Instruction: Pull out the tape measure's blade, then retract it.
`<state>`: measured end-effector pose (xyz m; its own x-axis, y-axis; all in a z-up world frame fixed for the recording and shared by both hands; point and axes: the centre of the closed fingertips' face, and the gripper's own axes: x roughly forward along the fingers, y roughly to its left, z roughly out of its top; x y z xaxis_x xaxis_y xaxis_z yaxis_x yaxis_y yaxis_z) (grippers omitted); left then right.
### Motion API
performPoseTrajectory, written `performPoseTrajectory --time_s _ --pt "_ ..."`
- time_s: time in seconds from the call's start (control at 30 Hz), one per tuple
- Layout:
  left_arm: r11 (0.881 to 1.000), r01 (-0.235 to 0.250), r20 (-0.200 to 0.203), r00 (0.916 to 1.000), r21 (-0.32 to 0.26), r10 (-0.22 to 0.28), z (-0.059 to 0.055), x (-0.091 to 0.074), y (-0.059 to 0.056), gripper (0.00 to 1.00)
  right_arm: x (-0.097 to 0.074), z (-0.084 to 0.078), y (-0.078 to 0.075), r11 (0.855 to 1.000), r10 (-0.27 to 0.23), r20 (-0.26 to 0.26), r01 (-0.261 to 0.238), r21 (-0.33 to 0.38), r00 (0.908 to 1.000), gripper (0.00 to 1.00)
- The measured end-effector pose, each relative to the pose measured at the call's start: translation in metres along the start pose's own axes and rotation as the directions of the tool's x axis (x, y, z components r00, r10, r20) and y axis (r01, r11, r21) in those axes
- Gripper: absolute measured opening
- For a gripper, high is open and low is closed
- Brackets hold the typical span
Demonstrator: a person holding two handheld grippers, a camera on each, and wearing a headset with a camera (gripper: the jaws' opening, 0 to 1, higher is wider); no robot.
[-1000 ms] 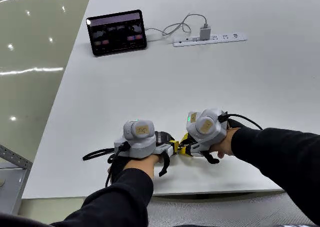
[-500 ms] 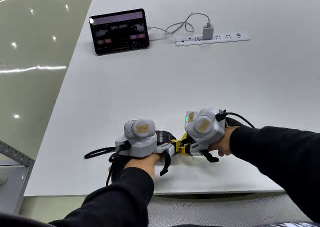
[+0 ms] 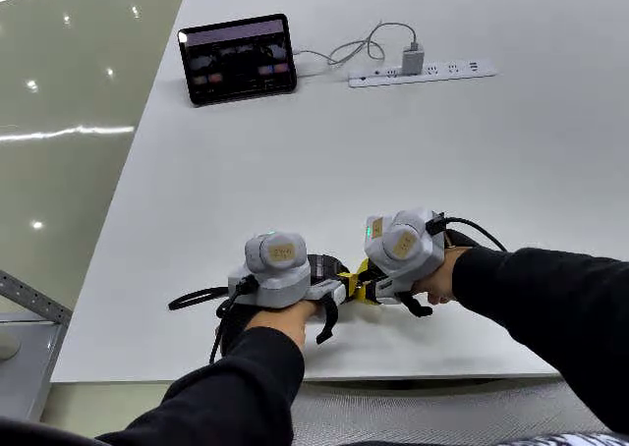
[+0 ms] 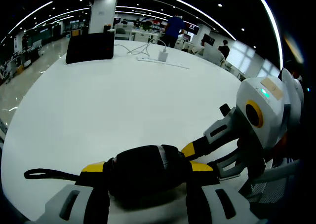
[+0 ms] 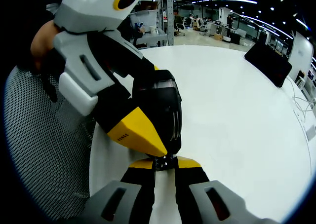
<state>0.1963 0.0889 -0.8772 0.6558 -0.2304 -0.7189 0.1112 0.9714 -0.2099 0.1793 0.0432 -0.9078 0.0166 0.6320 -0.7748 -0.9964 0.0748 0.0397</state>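
The black tape measure [image 4: 147, 172] lies on the white table [image 3: 393, 151] near its front edge, and my left gripper [image 4: 148, 168] is shut on its case with a yellow-tipped jaw on each side. In the right gripper view the case [image 5: 160, 103] sits just ahead of my right gripper [image 5: 166, 163], which is shut on the blade's end hook right at the case mouth. Almost no blade shows. In the head view the tape measure [image 3: 324, 267] sits between the left gripper [image 3: 329, 291] and the right gripper [image 3: 360, 291], which nearly touch. A black wrist strap [image 4: 47, 174] trails from the case.
A dark tablet [image 3: 239, 58] stands at the table's far left. A white power strip [image 3: 423, 72] with a charger and cable lies at the far middle. A grey mesh chair [image 5: 44, 150] sits below the table's front edge [image 3: 423, 365].
Only the head camera has drifted a little. Both grippers and the tape measure stay where they were.
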Motion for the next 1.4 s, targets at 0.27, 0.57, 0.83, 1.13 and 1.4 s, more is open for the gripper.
performPoseTrajectory --time_s 0.27,0.57,0.83,1.13,1.4 --pt "1.000 0.000 0.006 1.0000 -0.016 0.000 0.0008 -0.0005 0.0015 0.58 -0.0041 -0.0019 -0.0024 1.000 -0.016 0.034 0.016 -0.018 0.9993 0.12" --pt "1.000 0.013 0.005 0.9999 0.001 -0.013 0.0005 -0.0008 0.0005 0.58 -0.0068 -0.0035 0.0006 0.999 -0.010 0.040 0.012 -0.037 0.9991 0.11" --pt "1.000 0.014 0.001 0.9999 -0.001 -0.014 -0.0001 -0.0009 0.0006 0.57 -0.0038 0.0002 0.0014 1.000 -0.022 0.057 0.023 -0.021 0.9981 0.09" --pt "1.000 0.019 -0.001 0.9998 -0.002 -0.019 -0.0005 -0.0006 0.0010 0.57 -0.0019 0.0015 0.0003 1.000 -0.010 0.057 0.012 -0.026 0.9983 0.09" --pt "1.000 0.017 0.002 0.9998 0.002 -0.017 -0.0003 -0.0005 0.0007 0.58 -0.0018 0.0006 -0.0005 1.000 -0.005 0.061 0.006 -0.011 0.9981 0.10"
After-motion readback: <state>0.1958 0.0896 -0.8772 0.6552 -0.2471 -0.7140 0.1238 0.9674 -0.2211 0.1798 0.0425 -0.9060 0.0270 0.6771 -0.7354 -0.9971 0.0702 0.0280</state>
